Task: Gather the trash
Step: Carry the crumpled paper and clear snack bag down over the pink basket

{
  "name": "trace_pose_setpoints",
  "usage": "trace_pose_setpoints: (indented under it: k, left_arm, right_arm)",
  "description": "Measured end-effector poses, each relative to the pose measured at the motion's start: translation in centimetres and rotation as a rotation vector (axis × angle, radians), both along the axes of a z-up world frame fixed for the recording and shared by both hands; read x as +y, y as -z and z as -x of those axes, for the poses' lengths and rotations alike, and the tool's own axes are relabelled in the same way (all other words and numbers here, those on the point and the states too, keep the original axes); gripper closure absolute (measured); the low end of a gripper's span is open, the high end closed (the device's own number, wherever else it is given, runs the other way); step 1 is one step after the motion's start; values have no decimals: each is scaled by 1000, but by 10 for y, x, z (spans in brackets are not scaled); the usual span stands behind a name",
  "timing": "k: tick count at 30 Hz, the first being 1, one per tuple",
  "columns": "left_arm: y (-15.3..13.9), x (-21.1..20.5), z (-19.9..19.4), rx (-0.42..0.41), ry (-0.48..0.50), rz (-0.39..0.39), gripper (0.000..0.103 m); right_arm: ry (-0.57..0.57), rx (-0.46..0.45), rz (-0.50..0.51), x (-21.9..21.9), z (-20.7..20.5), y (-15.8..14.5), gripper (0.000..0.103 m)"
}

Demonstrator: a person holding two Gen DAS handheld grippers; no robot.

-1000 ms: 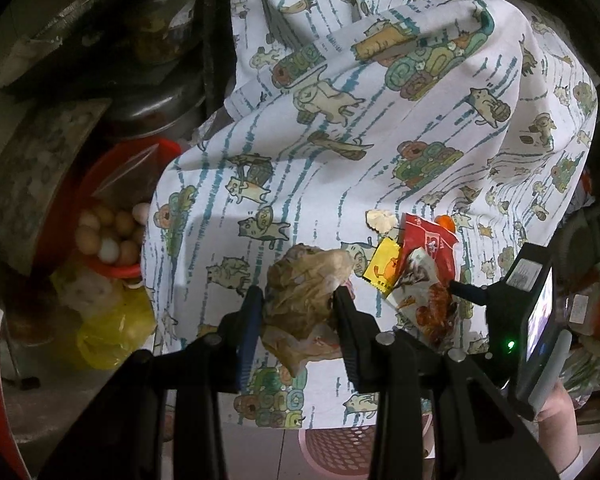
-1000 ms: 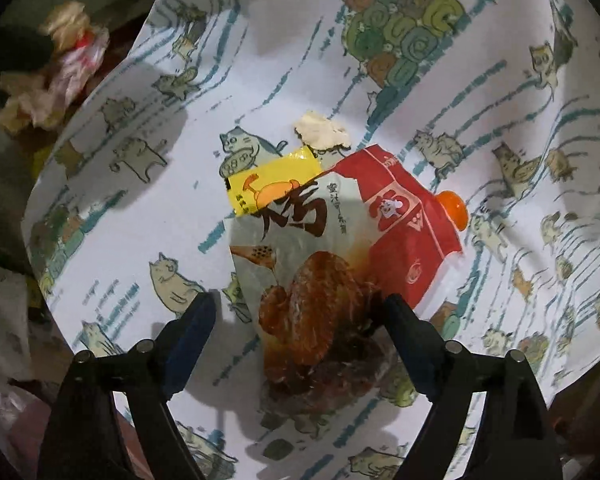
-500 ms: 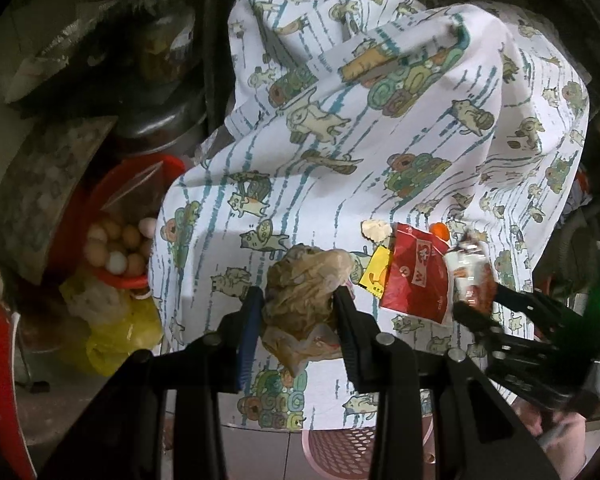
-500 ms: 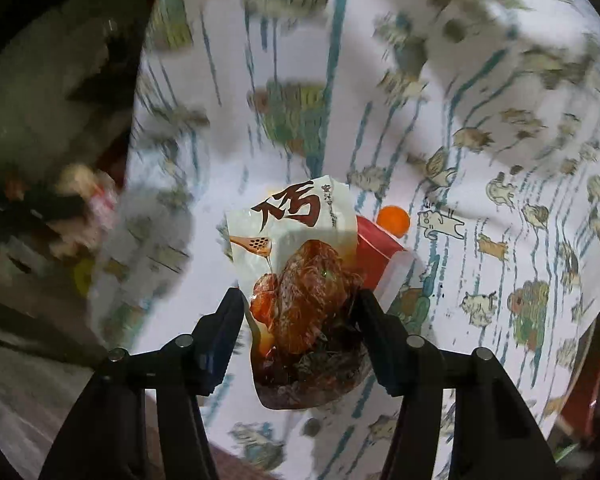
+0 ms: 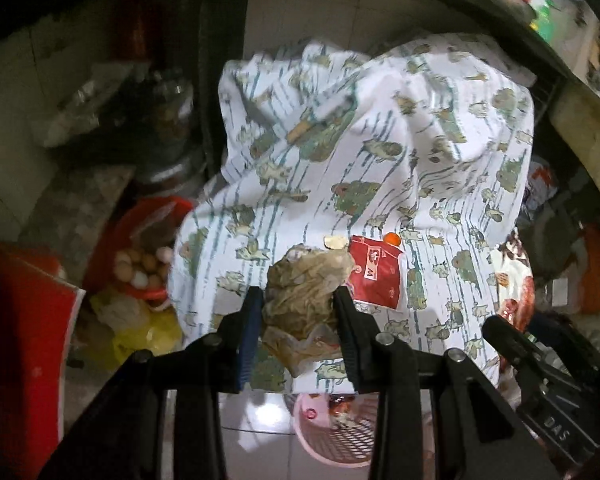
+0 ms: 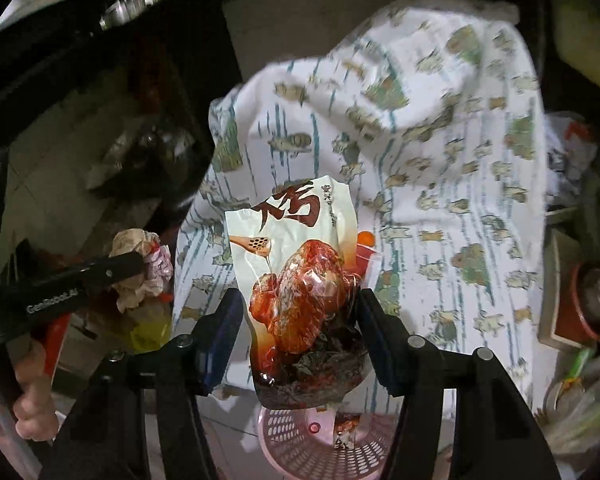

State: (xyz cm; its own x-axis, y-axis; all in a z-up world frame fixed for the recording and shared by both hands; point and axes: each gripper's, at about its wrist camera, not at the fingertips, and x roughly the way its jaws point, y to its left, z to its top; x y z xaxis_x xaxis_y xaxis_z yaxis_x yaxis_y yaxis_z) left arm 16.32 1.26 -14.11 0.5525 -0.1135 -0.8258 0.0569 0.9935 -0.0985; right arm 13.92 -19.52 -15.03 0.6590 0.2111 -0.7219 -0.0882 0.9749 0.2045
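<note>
Cat-print cloth covers the counter (image 5: 440, 184). We have lifted both catches clear: left tongs (image 5: 296, 312) clamp crumpled wrapper (image 5: 304, 296), right tongs (image 6: 300, 320) pinch snack bag (image 6: 296, 280). Pink basket (image 6: 292, 440) waits at six o'clock; red packet (image 5: 376, 276) remains.

Floor right under both grippers is mostly staying open, with just the pink perforated basket (image 6: 300, 436) sitting there below the cat-print cloth (image 5: 380, 168) edge. Left side is getting crowded: a red tub of eggs (image 5: 140, 268) and a yellow bag (image 5: 152, 332) are blocking that way.
</note>
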Motion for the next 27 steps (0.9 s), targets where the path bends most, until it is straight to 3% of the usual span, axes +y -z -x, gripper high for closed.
trace_pose_setpoints:
  k: [3, 9, 15, 19, 27]
  left_arm:
    - [-7, 4, 14, 12, 10, 66, 69]
    - [-2, 1, 33, 38, 21, 100, 69]
    - [37, -2, 45, 82, -12, 85, 69]
    - [69, -5, 46, 165, -19, 109, 70]
    - [125, -31, 41, 280, 27, 8, 70]
  right_arm:
    - [20, -23, -24, -2, 27, -8, 42]
    - [13, -26, -45, -3, 62, 5, 42]
    - [43, 46, -91, -16, 62, 38, 42]
    - [50, 90, -101, -21, 62, 61, 41]
    - [21, 241, -84, -19, 48, 122, 41]
